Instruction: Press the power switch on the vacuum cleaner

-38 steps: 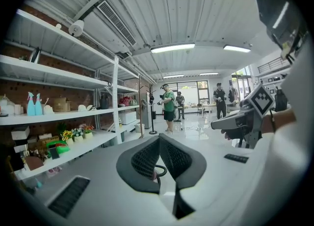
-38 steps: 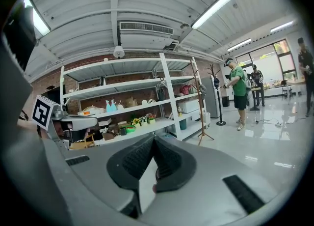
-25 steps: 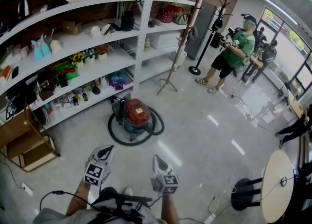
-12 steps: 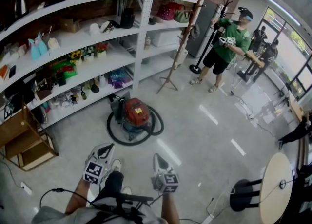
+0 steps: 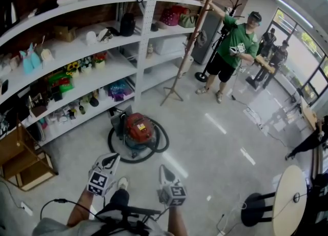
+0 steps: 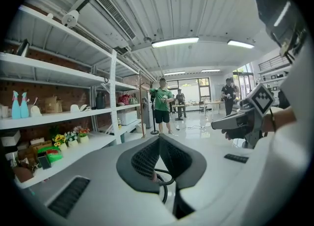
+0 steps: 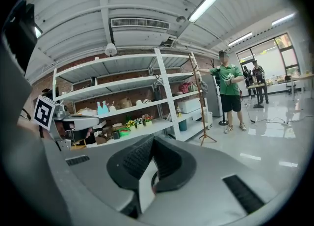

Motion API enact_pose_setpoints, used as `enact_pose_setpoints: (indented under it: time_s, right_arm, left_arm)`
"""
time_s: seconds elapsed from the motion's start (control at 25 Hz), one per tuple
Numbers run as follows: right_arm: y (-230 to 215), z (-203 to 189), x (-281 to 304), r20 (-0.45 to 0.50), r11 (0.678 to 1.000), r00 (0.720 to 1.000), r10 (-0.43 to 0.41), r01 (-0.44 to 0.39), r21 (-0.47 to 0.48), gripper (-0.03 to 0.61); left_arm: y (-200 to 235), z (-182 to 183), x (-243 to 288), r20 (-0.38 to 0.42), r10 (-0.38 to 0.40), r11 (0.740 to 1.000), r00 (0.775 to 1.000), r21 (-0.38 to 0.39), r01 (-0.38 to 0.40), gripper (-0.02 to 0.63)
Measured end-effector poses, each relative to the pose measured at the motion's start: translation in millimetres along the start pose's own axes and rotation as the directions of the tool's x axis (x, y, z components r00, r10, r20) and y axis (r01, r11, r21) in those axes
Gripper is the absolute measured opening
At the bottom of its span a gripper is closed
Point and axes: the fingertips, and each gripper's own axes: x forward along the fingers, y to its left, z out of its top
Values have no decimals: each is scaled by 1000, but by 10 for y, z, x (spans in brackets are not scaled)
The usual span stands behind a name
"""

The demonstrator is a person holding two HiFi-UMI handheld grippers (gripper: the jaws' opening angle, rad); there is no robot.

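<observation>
The red vacuum cleaner (image 5: 139, 129) stands on the pale floor in front of the shelves, with its black hose (image 5: 114, 150) coiled in a ring around it. No power switch can be made out at this distance. My left gripper (image 5: 113, 157) and right gripper (image 5: 162, 169) are held side by side at the bottom of the head view, well short of the vacuum and pointing toward it. Both are shut with nothing in them. In the left gripper view the left gripper (image 6: 159, 141) has its pads together, and the right gripper (image 7: 152, 142) shows the same in its own view.
White shelving (image 5: 77, 50) full of small items runs along the left and back. A wooden coat stand (image 5: 180, 63) and a person in a green shirt (image 5: 231, 40) are beyond the vacuum. A wooden crate (image 5: 18, 158) sits left; a round table (image 5: 288, 199) and black stool (image 5: 256, 207) sit right.
The person in green has walked left toward the coat stand. The head view has shifted a little, bringing the vacuum slightly nearer. Both grippers keep the same shut pose.
</observation>
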Motion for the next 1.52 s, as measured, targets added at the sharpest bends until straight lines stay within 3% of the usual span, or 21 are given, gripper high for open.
enact_pose_setpoints:
  time_s: [0.84, 1.52]
  right_arm:
    - [-180, 474, 1263, -27, 999, 999, -42, 42, 5, 12]
    - [-77, 610, 2100, -78, 998, 995, -63, 63, -7, 12]
  left_arm:
    - [1076, 243, 1064, -3, -36, 999, 999, -17, 36, 6]
    - [1871, 95, 1535, -18, -39, 999, 999, 2, 39, 6]
